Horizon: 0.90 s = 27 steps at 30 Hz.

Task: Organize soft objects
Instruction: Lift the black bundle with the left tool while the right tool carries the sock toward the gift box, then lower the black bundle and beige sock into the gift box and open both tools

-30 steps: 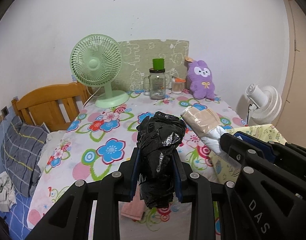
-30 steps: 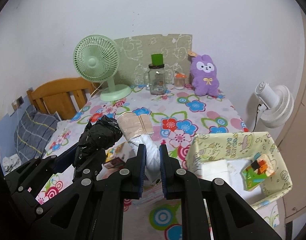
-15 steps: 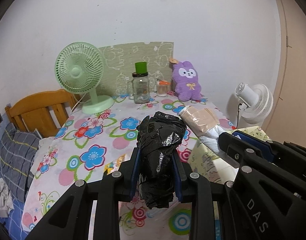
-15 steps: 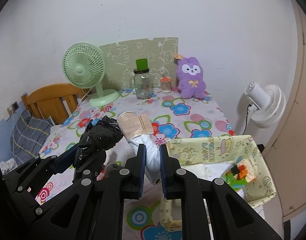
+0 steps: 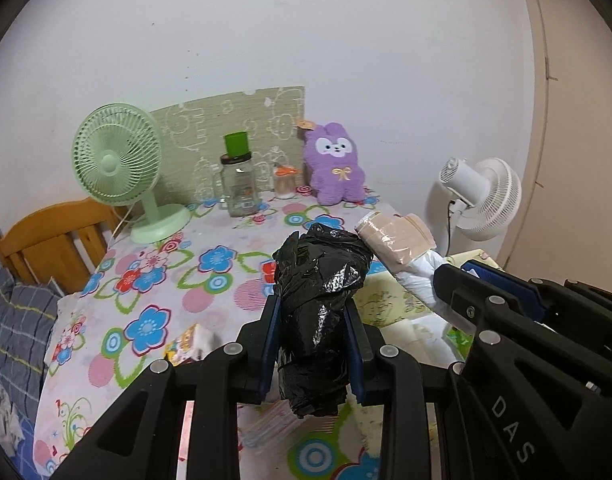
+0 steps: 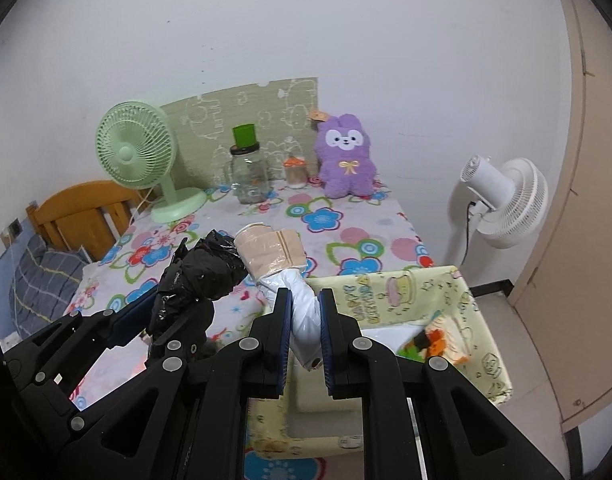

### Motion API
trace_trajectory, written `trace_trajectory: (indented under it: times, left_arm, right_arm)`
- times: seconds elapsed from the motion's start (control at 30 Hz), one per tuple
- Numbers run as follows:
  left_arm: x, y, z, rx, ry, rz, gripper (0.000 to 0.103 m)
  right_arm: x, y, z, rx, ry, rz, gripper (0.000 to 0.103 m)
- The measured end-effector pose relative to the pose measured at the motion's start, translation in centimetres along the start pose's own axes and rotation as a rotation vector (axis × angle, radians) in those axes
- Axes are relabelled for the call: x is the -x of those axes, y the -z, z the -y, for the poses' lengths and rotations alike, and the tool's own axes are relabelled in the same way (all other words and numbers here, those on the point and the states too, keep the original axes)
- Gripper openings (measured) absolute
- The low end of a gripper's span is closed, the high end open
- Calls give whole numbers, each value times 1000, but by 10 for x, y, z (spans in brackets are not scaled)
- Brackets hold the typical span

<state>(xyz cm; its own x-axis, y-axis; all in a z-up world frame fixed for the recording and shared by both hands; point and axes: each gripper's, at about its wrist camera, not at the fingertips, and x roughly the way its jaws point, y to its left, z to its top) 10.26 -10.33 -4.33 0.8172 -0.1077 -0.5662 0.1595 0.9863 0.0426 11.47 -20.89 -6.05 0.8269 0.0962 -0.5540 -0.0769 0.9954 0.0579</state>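
My left gripper (image 5: pixel 310 316) is shut on a crumpled black plastic bag bundle (image 5: pixel 320 292), held up above the flowered tablecloth (image 5: pixel 153 280). Beside it, my right gripper (image 6: pixel 305 312) is shut on the white end of a rolled bundle (image 6: pixel 301 312) whose far end is wrapped in beige tape (image 6: pixel 269 250). Both bundles hang near a yellow fabric storage box (image 6: pixel 418 292) at the table's right front; the white roll is over its near left rim. In the right wrist view the black bag (image 6: pixel 207 274) and left gripper (image 6: pixel 145 312) show at the left.
A green desk fan (image 5: pixel 119 168), a glass jar with green cup (image 5: pixel 237 184), a small bottle (image 5: pixel 285 182) and a purple plush bunny (image 5: pixel 336 168) line the back. A white floor fan (image 6: pixel 502 196) stands right. A wooden bed frame (image 5: pixel 45 240) is left. Toys (image 6: pixel 438 336) lie in the box.
Both grippers have shifted rightward together with their bundles, toward the yellow box; the table's back objects slid left and then back in view. Both grips are unchanged.
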Motion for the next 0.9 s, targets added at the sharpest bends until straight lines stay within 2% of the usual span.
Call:
trace_trajectory:
  times: [0.67,0.9]
  left_arm:
    - [-18,-7,47,-93,107,-20,29]
    - [-33,-2,60,-125,143,-72,29]
  right_arm:
    - [-3,4,55,-80,97,-11,16]
    - [-14,9,71,-106,120,-50,16]
